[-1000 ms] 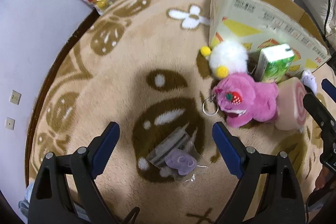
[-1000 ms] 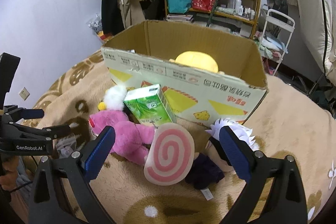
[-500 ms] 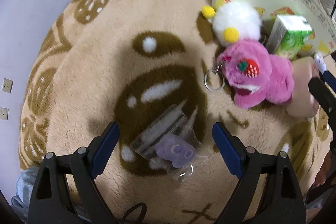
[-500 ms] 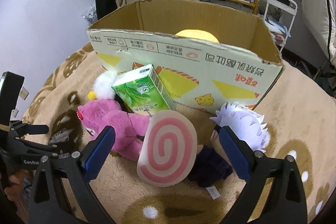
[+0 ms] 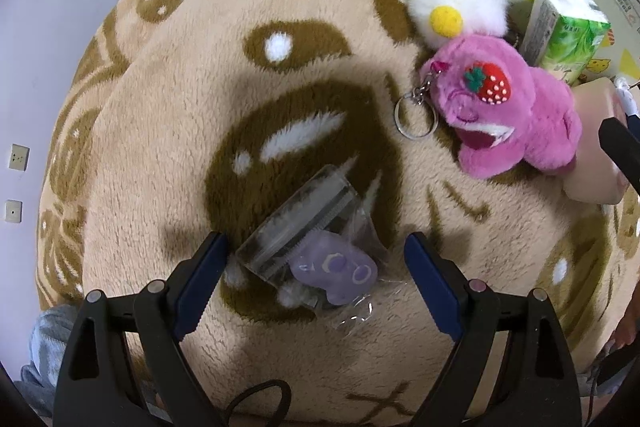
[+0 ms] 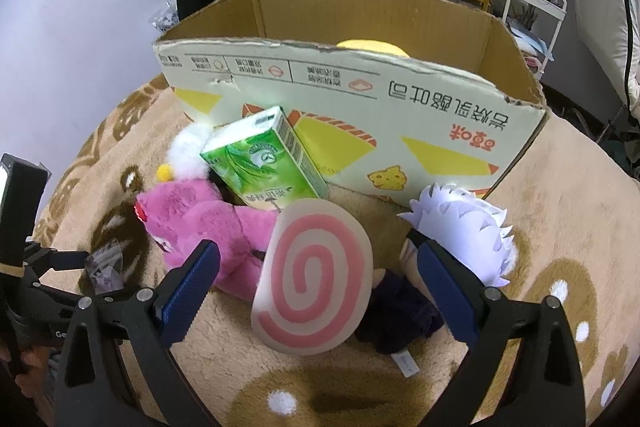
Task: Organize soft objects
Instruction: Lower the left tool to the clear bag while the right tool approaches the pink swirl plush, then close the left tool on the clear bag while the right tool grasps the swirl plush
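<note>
The cardboard box (image 6: pixel 400 115) is showing red and black Chinese print, upside down, at centre right. The left hand-held gripper (image 6: pixel 24 291) is showing "Ge" at lower left. The green carton's (image 6: pixel 260 163) print is too small.

rug (image 5: pixel 168 115): looking like thick matt pile, tan with brown patches
clear bag (image 5: pixel 320 227): glossy crinkled plastic film, catching light at lower centre
purple toy (image 5: pixel 334 269): showing soft and matt through the film
pink plush (image 5: pixel 516 115): fuzzy cloth, lying right of centre
key ring (image 5: pixel 414 117): shining like metal
green carton (image 6: pixel 264 163): glossy printed paper
box (image 6: pixel 360 107): matt corrugated cardboard, its top edge looking torn
swirl cushion (image 6: pixel 314 277): smooth matt cloth
</note>
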### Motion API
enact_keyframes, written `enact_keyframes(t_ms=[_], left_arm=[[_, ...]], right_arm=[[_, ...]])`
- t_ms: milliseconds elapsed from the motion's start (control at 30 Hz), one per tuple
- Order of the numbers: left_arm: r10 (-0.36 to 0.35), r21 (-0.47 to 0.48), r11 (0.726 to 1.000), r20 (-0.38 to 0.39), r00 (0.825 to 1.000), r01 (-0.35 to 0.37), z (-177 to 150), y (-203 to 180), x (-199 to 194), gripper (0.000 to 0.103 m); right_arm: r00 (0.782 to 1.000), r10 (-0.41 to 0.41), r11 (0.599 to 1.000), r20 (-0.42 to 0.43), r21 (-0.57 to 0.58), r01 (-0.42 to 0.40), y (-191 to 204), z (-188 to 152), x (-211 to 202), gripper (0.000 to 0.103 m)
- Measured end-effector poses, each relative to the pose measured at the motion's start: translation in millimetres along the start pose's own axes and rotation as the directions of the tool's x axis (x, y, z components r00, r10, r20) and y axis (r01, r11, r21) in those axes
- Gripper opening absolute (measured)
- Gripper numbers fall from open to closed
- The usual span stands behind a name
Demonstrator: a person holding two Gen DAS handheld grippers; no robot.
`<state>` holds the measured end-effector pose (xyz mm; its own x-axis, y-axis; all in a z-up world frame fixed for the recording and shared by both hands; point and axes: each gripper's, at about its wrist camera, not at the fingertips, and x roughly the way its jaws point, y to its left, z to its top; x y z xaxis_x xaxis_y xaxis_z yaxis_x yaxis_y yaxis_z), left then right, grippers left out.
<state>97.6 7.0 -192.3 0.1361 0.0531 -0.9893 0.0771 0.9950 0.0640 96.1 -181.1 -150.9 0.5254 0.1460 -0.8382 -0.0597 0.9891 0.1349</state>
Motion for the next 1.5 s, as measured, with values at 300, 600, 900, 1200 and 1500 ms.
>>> enact_keyframes(t_ms=[300, 600, 900, 1200, 1500], left_arm=[[0.002, -0.007, 1.000, -0.005, 1.000, -0.002, -11, 11, 12, 0.089], [0.026, 0.015, 1.000, -0.012, 1.000, -0.026, -17, 8, 18, 0.089], [0.034, 0.009, 0.999, 0.006, 0.999, -0.034, -22, 12, 16, 0.060], [0.030, -0.022, 0.999, 0.031, 0.999, -0.030, -16, 27, 9, 0.042], [0.038, -0.011, 0.999, 0.057, 0.998, -0.038, -7, 24, 1, 0.041]], right_arm=[[1.000, 0.001, 1.000, -0.021, -0.012, -0.002, 1, -1, 4, 0.096], [0.999, 0.014, 1.000, -0.041, -0.013, -0.014, 5, -1, 8, 0.089], [0.997, 0.042, 0.999, -0.062, -0.014, -0.042, 10, -2, 12, 0.076], [0.996, 0.058, 0.998, -0.070, 0.016, -0.057, 5, -1, 11, 0.064], [0.997, 0.050, 0.999, -0.065, 0.021, -0.049, -1, 1, 8, 0.041]])
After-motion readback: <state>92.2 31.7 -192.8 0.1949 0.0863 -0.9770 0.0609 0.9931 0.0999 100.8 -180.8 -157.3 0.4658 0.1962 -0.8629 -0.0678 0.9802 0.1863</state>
